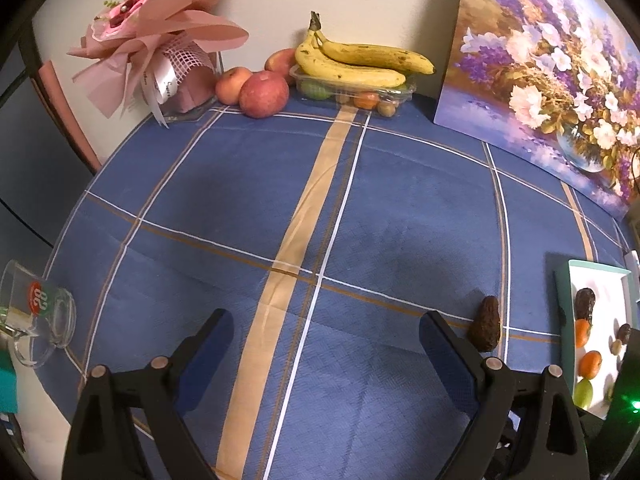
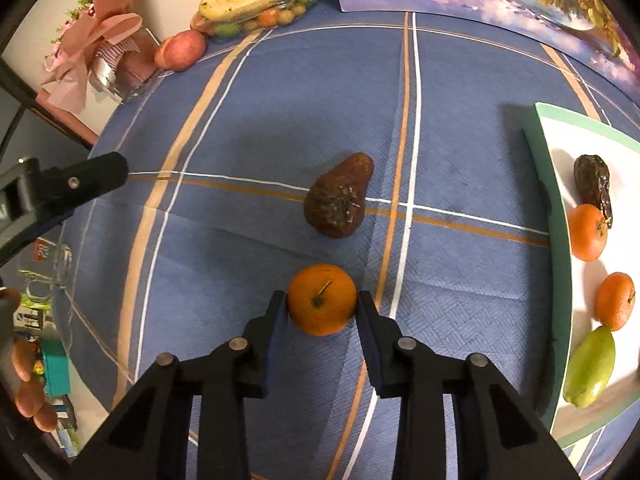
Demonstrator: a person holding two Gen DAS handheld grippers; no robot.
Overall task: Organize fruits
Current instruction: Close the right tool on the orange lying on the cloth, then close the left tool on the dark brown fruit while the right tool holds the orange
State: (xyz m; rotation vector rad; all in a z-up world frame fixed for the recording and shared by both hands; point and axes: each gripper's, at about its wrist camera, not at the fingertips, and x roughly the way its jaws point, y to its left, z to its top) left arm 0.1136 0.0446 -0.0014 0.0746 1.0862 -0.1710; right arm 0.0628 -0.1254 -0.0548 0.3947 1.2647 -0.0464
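We saw the blue checked surface (image 2: 248, 128), then the white tray (image 2: 560, 264) at its right edge. Our left tongs (image 1: 324, 332) stood wide apart, holding nothing. Our right tongs (image 2: 322, 304) had both pads pressed on the orange (image 2: 322, 299), just near the brown avocado (image 2: 338, 196).

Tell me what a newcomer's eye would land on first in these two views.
First, the orange fruit low in the right wrist view, squeezed between the right gripper pads on the blue checked tablecloth, with a dark shrivelled avocado just beyond it. Next, the white tray at the right edge holding more fruit. In the left wrist view, the bananas by the far wall and the flower painting stand out.
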